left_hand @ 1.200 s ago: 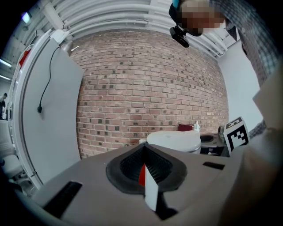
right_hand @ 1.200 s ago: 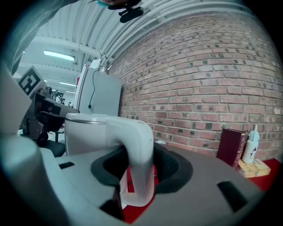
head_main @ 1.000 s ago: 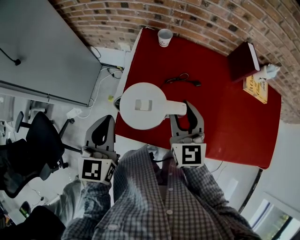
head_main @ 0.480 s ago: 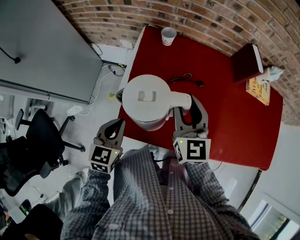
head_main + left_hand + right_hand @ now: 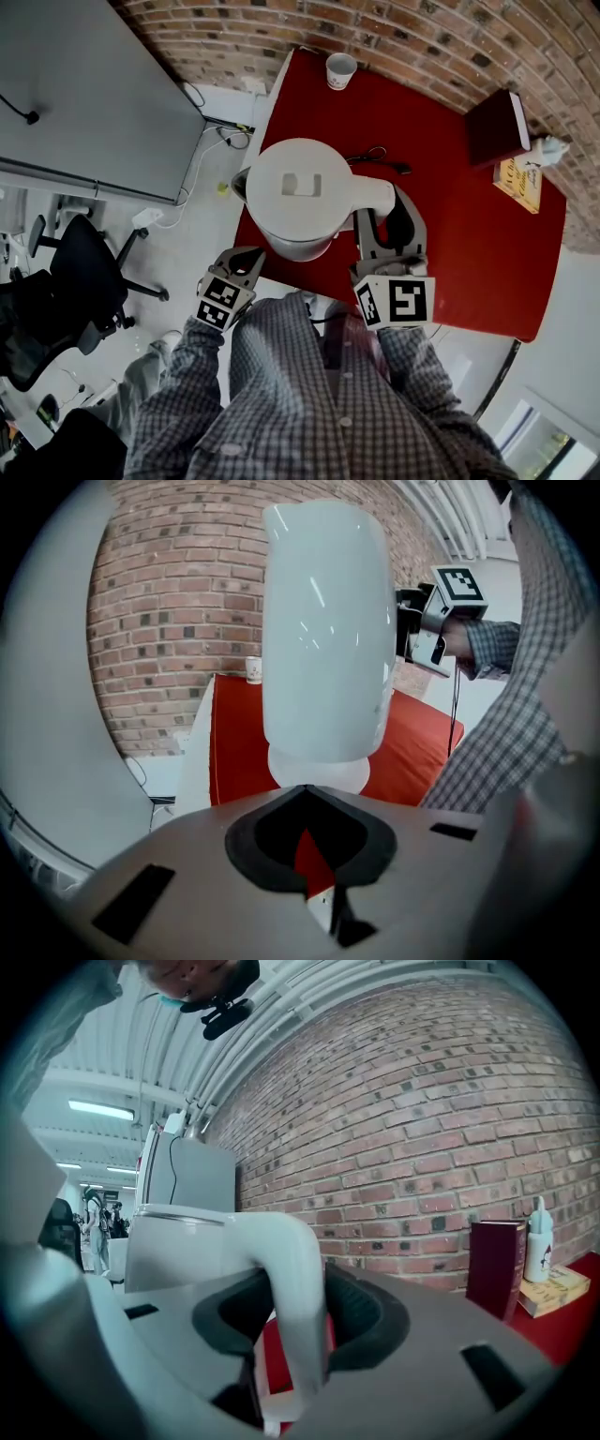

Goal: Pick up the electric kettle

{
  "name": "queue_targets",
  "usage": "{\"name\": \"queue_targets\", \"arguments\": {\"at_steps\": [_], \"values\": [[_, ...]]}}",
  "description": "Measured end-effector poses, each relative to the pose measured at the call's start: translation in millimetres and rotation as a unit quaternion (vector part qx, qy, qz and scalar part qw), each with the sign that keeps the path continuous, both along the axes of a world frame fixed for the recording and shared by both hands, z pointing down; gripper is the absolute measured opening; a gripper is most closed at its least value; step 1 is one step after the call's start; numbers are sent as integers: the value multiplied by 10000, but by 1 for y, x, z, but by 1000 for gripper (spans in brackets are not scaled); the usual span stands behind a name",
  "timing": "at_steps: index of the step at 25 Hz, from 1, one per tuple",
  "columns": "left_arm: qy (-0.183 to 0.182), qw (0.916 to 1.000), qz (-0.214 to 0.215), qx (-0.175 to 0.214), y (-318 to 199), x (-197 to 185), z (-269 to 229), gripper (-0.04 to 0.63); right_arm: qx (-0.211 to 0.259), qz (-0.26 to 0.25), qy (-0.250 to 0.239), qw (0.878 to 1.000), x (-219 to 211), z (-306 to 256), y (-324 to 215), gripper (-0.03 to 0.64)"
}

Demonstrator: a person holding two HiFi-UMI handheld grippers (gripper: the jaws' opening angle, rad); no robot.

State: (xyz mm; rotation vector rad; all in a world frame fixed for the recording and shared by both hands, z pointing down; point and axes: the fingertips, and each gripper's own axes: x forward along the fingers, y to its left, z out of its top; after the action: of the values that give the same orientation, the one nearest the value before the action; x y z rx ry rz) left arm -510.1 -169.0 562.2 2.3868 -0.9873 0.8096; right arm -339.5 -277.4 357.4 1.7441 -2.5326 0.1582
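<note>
Firmly, your right gripper (image 5: 388, 216) is clamped across the curved white plastic handle (image 5: 298, 1269). The tall, glossy white electric kettle (image 5: 298, 192) stands upright just to its left, over the near edge of the red table (image 5: 469, 234), apparently raised. Your left gripper (image 5: 247, 257), jaws together and empty, hangs nearby, off the table.

Low at centre, right gripper (image 5: 302, 1324) with dark pads clamped on either side of the white handle (image 5: 298, 1269) of the electric kettle (image 5: 173, 1246), its pale body at left. Brick wall (image 5: 422, 1119) across upper right. At far right, on red tabletop (image 5: 567, 1324): upright dark red book (image 5: 494, 1265), white bottle (image 5: 537, 1241), flat yellow book (image 5: 555, 1290).
</note>
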Motion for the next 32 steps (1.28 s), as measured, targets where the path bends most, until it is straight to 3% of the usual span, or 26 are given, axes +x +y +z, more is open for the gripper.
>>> {"name": "queue_targets", "arguments": {"at_steps": [5,11,20,32], "values": [[125,9999,-105,-56,-2,7,3,2,40,-55,-141,9999,-1,-12,0,167],[255,9995,-83,156,-11,22,-10,2,11,-157,-229,9996,-1,-14,3,167],[-37,9975,312,634,-12,41,-39,0,254,-156,-343,9990,19,-38,8,167],[-298,9887,809,1225,-23,74,-82,2,639,103,-538,9965,66,-82,23,167]]}}
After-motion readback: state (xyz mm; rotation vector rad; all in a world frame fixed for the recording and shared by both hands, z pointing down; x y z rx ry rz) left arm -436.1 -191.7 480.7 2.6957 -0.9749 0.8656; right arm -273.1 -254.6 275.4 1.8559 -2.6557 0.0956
